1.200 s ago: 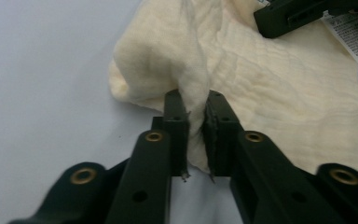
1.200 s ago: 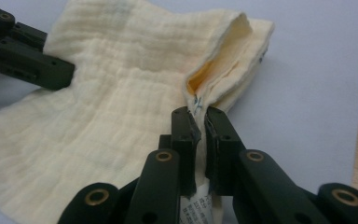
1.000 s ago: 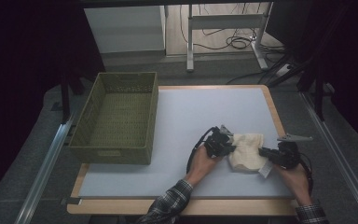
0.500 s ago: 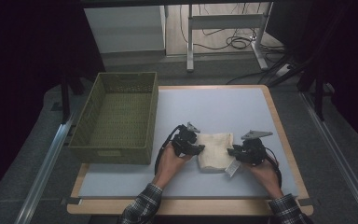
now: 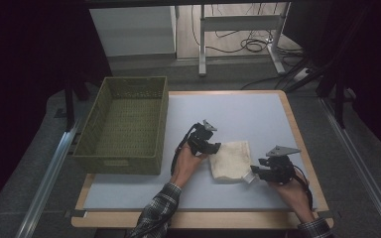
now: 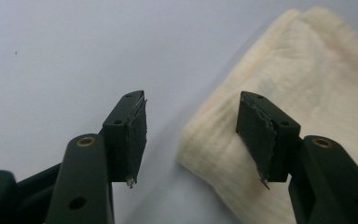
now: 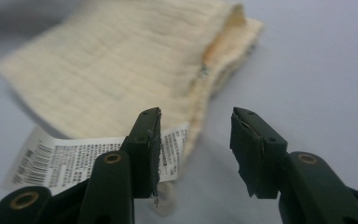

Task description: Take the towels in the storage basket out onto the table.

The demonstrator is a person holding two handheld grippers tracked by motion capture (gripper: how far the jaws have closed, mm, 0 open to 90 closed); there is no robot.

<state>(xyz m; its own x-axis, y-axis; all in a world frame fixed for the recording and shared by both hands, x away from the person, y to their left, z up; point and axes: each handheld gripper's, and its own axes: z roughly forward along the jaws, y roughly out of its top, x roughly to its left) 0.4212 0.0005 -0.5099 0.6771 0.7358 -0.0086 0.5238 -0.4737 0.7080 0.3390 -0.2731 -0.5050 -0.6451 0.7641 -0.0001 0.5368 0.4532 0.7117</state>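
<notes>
towel (image 5: 232,159) released, both grippers now open

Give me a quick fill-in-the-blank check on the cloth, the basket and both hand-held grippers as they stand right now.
1. The folded cream cloth lies on the table between the two ____.
2. The jaws of the left hand-held gripper stand ____.
3. The green woven basket has ____ inside it.
4. Beside the right hand-held gripper, a white ____ pokes out from the cloth.

Missing words: hand-held grippers; open; nothing; label

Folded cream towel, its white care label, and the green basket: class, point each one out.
Folded cream towel (image 5: 230,159), high view, middle of its top.
White care label (image 7: 70,159), right gripper view, its printed face.
Green basket (image 5: 116,164), high view, near wall.
</notes>
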